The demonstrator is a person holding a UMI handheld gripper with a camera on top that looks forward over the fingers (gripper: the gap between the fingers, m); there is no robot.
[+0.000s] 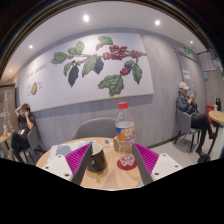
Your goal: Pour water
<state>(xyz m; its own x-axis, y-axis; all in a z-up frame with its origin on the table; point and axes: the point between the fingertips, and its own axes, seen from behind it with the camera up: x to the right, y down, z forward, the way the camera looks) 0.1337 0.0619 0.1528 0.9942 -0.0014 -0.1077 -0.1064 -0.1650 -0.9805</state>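
Gripper (111, 166) low over a light wooden bench (112, 180). Fingers spread wide apart, nothing clamped; magenta pads (76, 157) face inward on both sides.

Between the fingers, resting on the bench: a dark cup-like vessel (97, 157) close to the left finger, and a clear plastic bottle (124, 131) with a red cap (123, 105) and a label band, standing upright a little beyond and right of it. Cannot tell the bottle's water level. A small reddish round object (127, 160) lies at the bottle's foot; its nature is unclear. Gaps show between the fingers and all three.

Beyond the bench: a grey chair (97, 127), then a white wall with a large mural (100, 64) of green leaves and red berries. One person (22, 128) sits at the far left, another person (187, 109) at the far right. Round ceiling lights (86, 17) above.
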